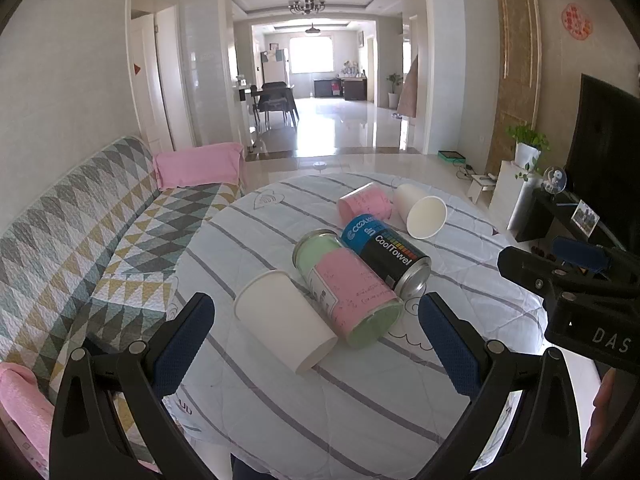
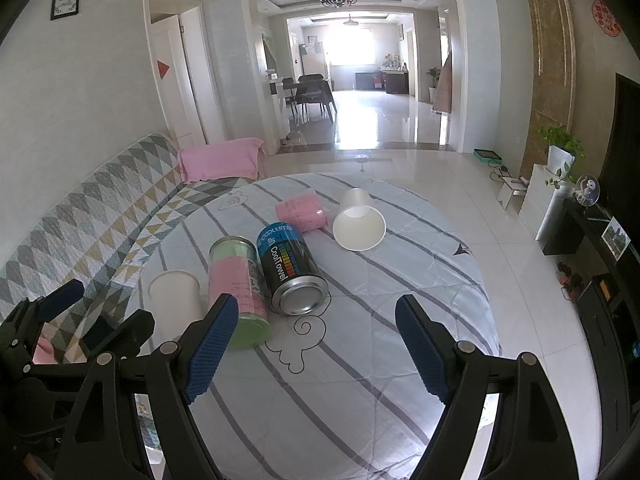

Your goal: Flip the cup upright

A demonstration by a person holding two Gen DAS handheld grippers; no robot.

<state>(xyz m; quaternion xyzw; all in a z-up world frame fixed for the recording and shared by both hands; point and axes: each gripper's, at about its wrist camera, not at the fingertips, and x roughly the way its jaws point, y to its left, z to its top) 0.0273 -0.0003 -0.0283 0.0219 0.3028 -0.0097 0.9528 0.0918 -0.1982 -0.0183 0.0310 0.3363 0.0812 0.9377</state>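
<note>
Cups [image 1: 285, 320] beside cans [image 1: 347, 289] on table [image 1: 360, 412]

Black left claw [image 1: 316, 344] with blue textured pads [image 1: 182, 354] and silver screws.

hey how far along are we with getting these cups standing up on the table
Nothing looks done yet. The near white cup, far white cup, pink cup, green-and-pink can and CoolTowel can all lie on their sides on the striped table cover. In hand: nothing; the left gripper and right gripper are both open and hold nothing. Left: grasping and uprighting each cup.
</note>
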